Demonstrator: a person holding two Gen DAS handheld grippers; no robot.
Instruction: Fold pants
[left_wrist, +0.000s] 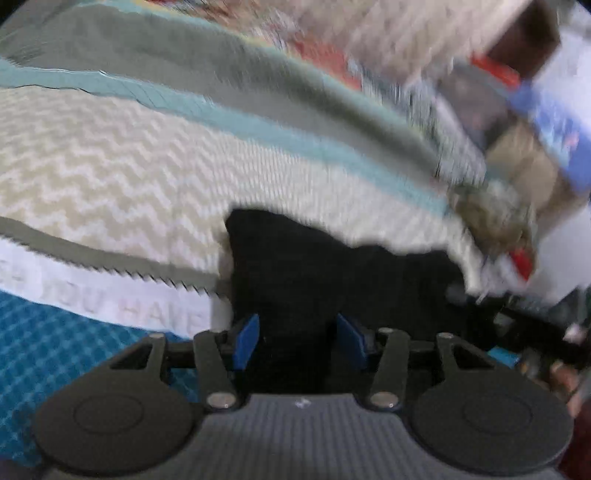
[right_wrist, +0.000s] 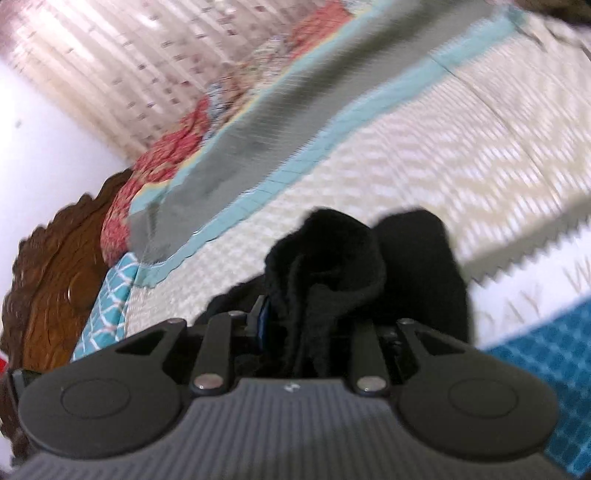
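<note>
Black pants bunch between the right fingers, gripped.

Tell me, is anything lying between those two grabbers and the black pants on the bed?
Nothing visible does. Black pants fabric already sits between the blue pads of the left gripper, and a bunched fold fills the right gripper. Around them lies only the patterned bedspread; both views are blurred.

Faint "YOU HAVE" on bedspread's white band; rest unreadable.
</note>
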